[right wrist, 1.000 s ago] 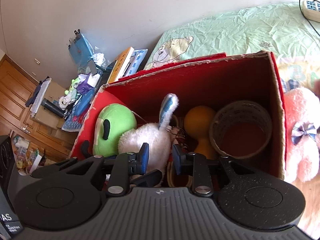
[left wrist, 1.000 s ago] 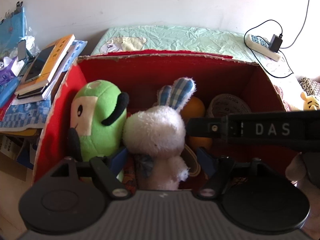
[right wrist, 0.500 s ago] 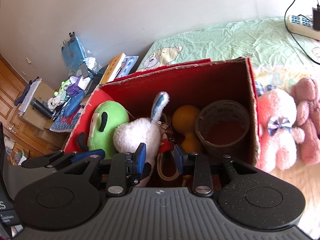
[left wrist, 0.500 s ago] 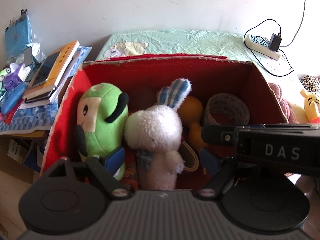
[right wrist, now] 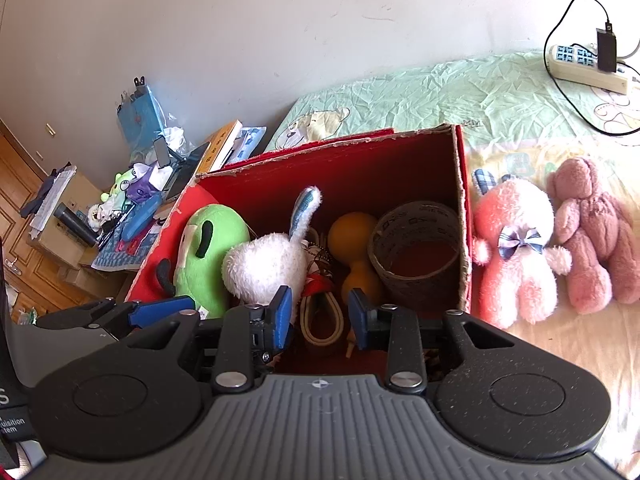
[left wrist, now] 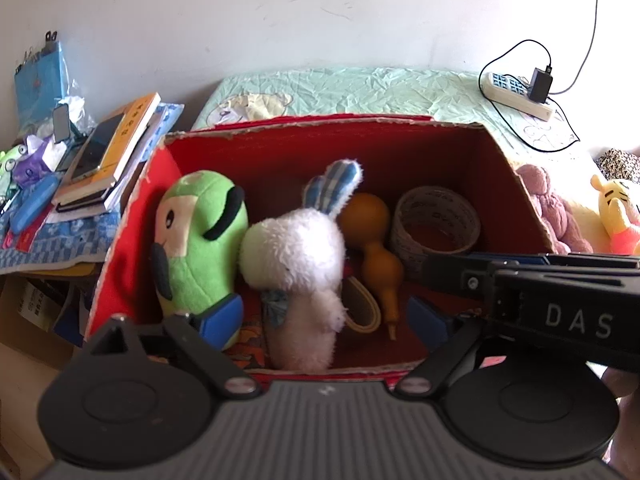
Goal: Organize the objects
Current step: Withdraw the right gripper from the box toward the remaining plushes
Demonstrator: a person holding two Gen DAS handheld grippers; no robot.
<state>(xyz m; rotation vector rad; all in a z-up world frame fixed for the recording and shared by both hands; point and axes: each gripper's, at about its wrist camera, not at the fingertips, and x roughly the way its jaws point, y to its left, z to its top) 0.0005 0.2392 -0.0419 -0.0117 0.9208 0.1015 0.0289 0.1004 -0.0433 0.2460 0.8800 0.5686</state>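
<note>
Red cardboard box (left wrist: 516,184) sits open on the bed (left wrist: 360,88), near its left edge. Inside, left to right: green plush toy (left wrist: 200,240) leaning on the left wall; white plush rabbit (left wrist: 296,256) with a blue checked ear, touching the green toy; orange gourd (left wrist: 374,244) lying behind and right of the rabbit; roll of tape (left wrist: 434,222) standing on its flat side near the right wall. A beige strap loop (right wrist: 322,316) lies on the box floor between rabbit and gourd.

Left tool (left wrist: 324,320) hangs over the near rim of the box, jaws wide apart, nothing between them; the rabbit's body shows in the gap, untouched. Right tool (right wrist: 320,316) hangs just beside it on the right, jaws parted more narrowly and empty, above the strap loop.

Outside the box, on the bed to the right: pink-and-white plush bear (right wrist: 516,252) with a checked bow, touching the box wall, and a dusty-pink plush bear (right wrist: 592,232) beside it. A yellow plush (left wrist: 618,212) lies farther right. Power strip (right wrist: 588,64) with a plugged charger sits near the wall. Left of the bed, a cluttered surface (left wrist: 60,236) carries stacked books (left wrist: 108,152).
</note>
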